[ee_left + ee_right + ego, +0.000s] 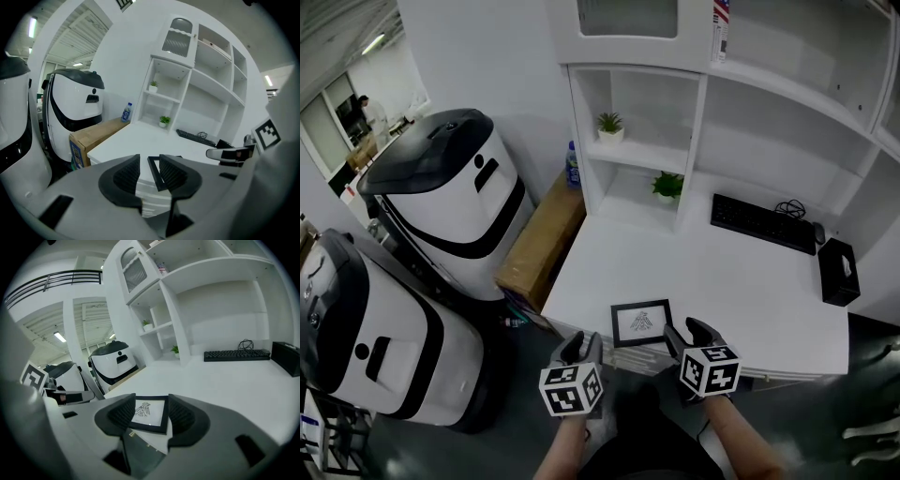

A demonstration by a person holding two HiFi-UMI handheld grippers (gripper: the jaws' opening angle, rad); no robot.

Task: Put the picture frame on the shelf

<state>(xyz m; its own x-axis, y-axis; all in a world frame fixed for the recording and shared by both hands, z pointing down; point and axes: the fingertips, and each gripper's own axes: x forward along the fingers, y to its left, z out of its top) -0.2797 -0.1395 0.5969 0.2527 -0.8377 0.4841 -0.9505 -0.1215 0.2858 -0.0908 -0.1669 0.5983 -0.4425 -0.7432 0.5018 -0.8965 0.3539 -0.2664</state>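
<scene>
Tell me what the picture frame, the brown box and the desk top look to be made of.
Picture frame: thin black rim, matte, plastic or painted wood, which is unclear; white printed sheet inside.
Box: plain brown, dull, sharp folded edges, so probably cardboard.
Desk top: uniform white, smooth, faint sheen, likely laminate or painted board.

The left gripper [150,159] is shown with jaws apart, a picture frame [154,172] being seen through the gap, on the white surface [136,140].
</scene>
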